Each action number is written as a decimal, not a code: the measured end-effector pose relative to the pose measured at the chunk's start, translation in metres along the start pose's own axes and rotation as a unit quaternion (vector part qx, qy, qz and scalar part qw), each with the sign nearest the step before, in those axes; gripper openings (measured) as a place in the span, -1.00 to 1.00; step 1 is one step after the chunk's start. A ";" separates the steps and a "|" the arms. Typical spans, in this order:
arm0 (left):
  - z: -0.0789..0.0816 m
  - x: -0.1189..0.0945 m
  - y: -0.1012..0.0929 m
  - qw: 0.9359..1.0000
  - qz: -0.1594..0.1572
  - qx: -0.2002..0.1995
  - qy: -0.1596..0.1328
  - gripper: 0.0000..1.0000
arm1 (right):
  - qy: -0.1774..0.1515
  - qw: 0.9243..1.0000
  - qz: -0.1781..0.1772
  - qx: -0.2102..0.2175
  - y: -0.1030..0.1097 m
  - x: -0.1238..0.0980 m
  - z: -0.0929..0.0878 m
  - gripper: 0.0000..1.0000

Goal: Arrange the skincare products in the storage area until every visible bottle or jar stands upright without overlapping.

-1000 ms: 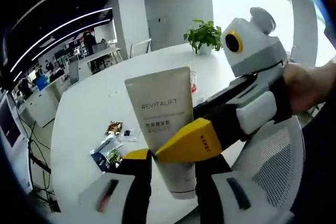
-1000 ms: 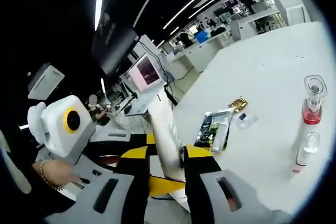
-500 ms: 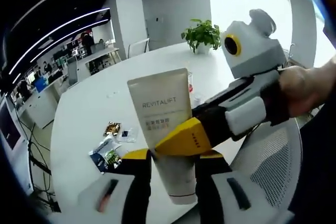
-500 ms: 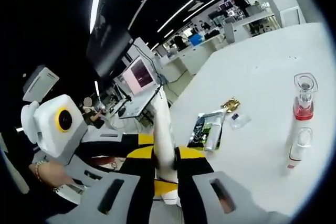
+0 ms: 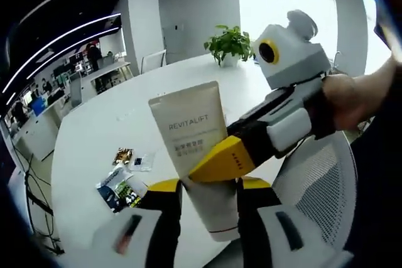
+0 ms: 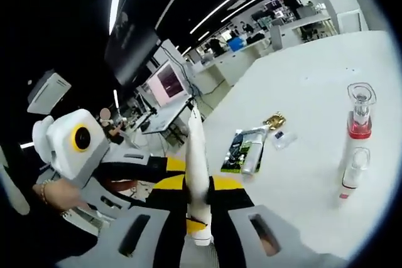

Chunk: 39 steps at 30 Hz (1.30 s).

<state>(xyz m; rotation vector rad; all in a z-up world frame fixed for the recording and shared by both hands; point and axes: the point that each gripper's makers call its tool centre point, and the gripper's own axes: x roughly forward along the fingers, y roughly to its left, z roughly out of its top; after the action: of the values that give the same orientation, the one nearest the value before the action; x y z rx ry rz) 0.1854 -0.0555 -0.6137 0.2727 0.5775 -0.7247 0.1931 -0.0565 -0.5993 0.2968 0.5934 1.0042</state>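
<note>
In the left gripper view, the left gripper [image 5: 206,194] has its jaws closed against the lower body of a cream tube [image 5: 196,149] marked REVITALIFT, which stands cap down above the near edge of the white table [image 5: 100,136]. The right gripper [image 5: 221,162] comes in from the right, held by a hand [image 5: 352,98], and its yellow jaws pinch the same tube across its middle. On the table, left of the tube, lie a few sachets [image 5: 119,183]; beyond the tube, at the table's far side, stands a potted plant [image 5: 230,43]. In the right gripper view, the tube [image 6: 197,174] is seen edge-on, clamped between the right gripper's [image 6: 200,200] nearly closed jaws, with the left gripper [image 6: 164,169] holding it from the left. To the tube's right the sachets [image 6: 246,150] lie on the table [image 6: 314,92], and further right a clear bottle [image 6: 355,131] with a pink band stands upright.
</note>
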 end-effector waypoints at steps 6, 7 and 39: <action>-0.007 -0.015 0.015 1.000 -0.019 -0.018 0.000 -0.14 | 0.032 0.992 0.010 -0.120 -0.008 -0.008 -0.008 -0.76; -0.005 -0.019 0.018 1.000 -0.019 -0.017 -0.001 -0.14 | 0.036 0.989 0.015 -0.142 -0.008 -0.009 -0.009 -0.76; 0.039 -0.035 -0.038 0.946 -0.247 0.207 0.030 -0.57 | 0.072 0.931 0.194 -0.300 0.036 -0.017 -0.028 -0.76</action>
<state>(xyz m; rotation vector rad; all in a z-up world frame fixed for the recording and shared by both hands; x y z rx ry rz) 0.1534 -0.0803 -0.5632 0.5516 0.5519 -1.3323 0.1444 -0.0531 -0.5989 -0.2175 0.3346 1.5454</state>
